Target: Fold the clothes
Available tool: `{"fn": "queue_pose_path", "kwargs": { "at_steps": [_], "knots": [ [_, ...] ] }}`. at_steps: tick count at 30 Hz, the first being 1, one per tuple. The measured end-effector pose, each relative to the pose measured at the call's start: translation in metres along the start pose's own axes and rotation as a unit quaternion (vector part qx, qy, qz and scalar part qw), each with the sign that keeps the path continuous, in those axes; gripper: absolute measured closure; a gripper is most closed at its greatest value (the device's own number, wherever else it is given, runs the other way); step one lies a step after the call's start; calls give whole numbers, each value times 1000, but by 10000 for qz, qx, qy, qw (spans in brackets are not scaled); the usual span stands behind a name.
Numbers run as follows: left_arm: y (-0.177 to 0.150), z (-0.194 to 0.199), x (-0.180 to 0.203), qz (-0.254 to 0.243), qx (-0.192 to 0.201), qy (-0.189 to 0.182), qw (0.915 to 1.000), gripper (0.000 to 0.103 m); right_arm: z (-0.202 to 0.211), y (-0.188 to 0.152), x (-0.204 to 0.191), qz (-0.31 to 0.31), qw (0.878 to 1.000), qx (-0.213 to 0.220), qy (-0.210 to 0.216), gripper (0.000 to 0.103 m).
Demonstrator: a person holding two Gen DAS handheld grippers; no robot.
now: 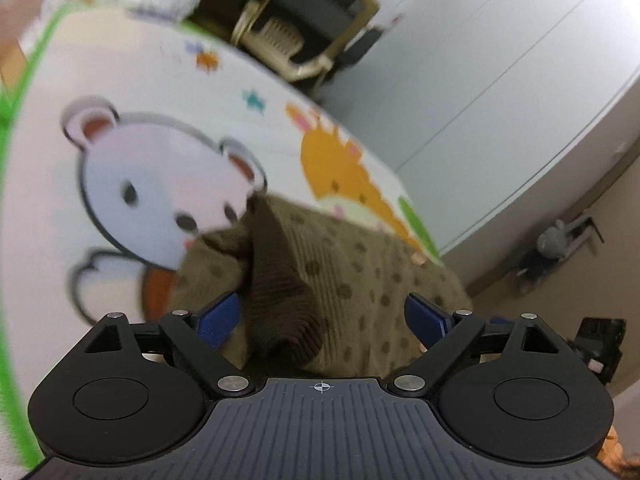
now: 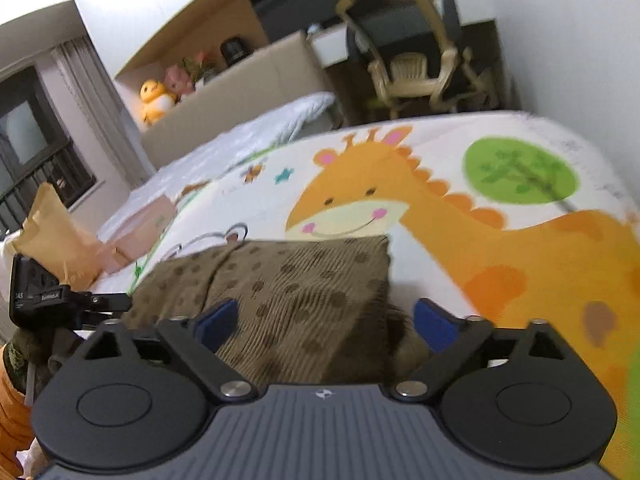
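Note:
A brown ribbed garment with dark dots (image 1: 344, 272) lies folded on a cartoon-printed bed sheet (image 1: 132, 80). In the left wrist view a darker flap of it rises in a ridge between the blue pads (image 1: 218, 318) of my left gripper (image 1: 326, 316), which stands open and presses on nothing. In the right wrist view the same garment (image 2: 304, 280) lies flat with a straight far edge, and my right gripper (image 2: 326, 322) is open just above its near part. The left gripper's body (image 2: 44, 300) shows at the left edge there.
The sheet shows a white bear (image 1: 160, 184) and an orange giraffe (image 2: 400, 196). A beige plastic chair (image 2: 416, 68) stands past the bed's far end. A cardboard box (image 2: 144, 228) and a tan cushion (image 2: 52, 232) lie at the left side. An orange sleeve (image 2: 12, 412) is at bottom left.

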State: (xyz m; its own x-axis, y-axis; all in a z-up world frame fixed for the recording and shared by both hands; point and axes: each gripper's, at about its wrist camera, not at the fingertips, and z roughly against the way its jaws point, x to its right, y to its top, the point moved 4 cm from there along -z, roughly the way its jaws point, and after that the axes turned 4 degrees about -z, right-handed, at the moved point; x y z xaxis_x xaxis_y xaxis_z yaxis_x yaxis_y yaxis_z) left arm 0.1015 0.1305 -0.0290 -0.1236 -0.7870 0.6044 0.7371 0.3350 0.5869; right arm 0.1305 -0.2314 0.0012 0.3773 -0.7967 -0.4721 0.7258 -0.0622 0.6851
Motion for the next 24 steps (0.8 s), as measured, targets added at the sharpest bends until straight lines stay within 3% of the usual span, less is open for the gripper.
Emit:
{"fn": "queue_pose_path", "kwargs": {
  "at_steps": [1,3,4,5,8,11,16,18,20,22,24],
  "knots": [
    [0,-10,-1,31,-65,-9,10000,11,-12,1,-1,14,10000,-88,25,38],
    [2,-25,-1,24,-116,11,9999,24,-34,5,-4,45,9998,-186,33,56],
    [4,-32,-1,0,-129,38,9999,42,-42,9,-6,75,9998,-165,7,59],
    [7,-37,-2,-37,-138,62,9999,52,-50,14,-7,84,9999,-120,-6,64],
    [24,-49,-3,-160,-35,160,9997,71,-65,41,-9,60,9999,115,13,75],
    [54,-57,-1,-305,168,264,9990,78,-73,79,-16,214,9989,414,16,85],
    [112,-44,22,-847,877,247,9922,79,-73,102,-20,530,9967,610,-78,85],
    [113,-38,23,-949,975,228,9904,79,-76,91,-11,489,9978,405,-179,85],
    [96,-41,14,-930,694,281,9928,78,-78,78,-2,412,9986,208,-244,84],
    [75,-45,4,-894,355,343,9948,78,-76,63,9,256,9994,30,-226,71],
    [54,-47,-7,-821,51,397,9958,74,-71,54,16,130,9998,15,-150,42]
  ]
}}
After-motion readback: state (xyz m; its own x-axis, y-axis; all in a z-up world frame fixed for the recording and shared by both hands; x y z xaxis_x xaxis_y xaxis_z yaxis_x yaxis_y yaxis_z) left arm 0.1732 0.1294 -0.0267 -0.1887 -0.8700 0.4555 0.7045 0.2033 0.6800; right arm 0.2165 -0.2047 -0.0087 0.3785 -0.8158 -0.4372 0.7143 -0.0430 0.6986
